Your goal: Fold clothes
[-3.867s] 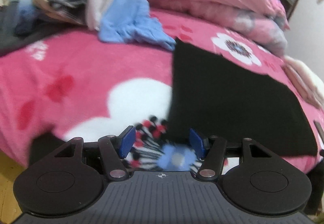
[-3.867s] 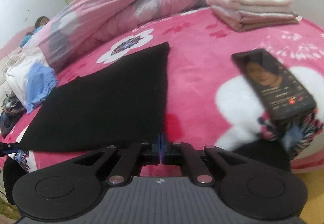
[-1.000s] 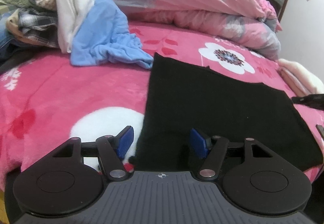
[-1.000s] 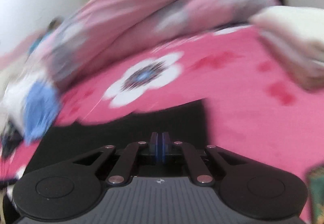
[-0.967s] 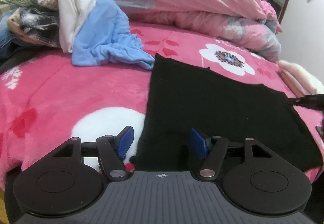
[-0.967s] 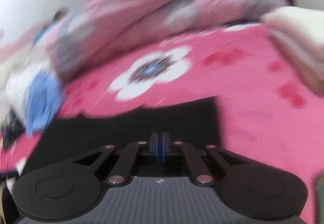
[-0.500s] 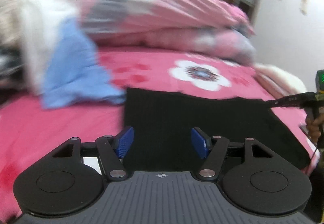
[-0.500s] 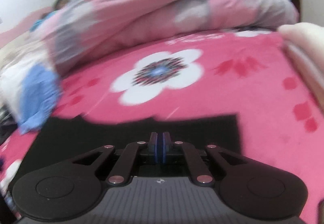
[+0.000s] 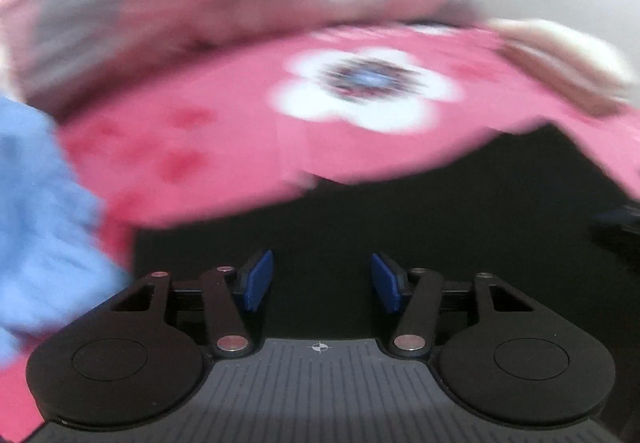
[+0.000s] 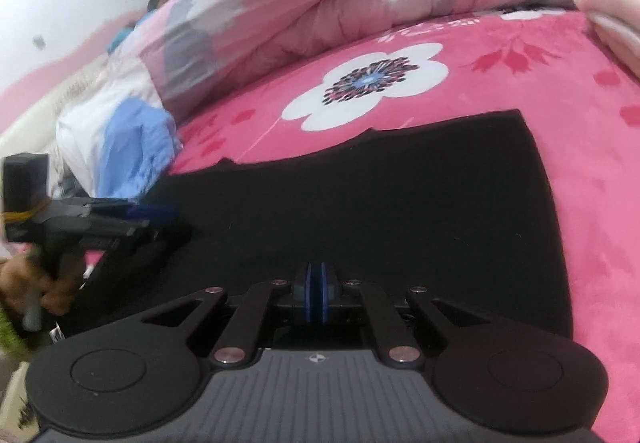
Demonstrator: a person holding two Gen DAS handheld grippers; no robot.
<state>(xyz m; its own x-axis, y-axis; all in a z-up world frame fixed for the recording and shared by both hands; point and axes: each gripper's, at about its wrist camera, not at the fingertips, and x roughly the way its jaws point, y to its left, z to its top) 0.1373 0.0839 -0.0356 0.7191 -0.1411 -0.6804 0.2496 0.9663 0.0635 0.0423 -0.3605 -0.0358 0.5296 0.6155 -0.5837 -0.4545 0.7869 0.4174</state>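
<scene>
Flat black cloth garment (image 10: 380, 211) on the bed: right tool (image 10: 315, 299) pinches its near hem; left tool (image 9: 318, 281), gaping and empty, needs the 9 o'clock edge to fold.

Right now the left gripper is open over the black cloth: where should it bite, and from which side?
Take the black cloth at its left edge, near the corner under the left gripper. Come in from that outer left side, low, fingers straddling the hem. The cloth lies flat on the pink blanket, so only edges offer purchase.
</scene>
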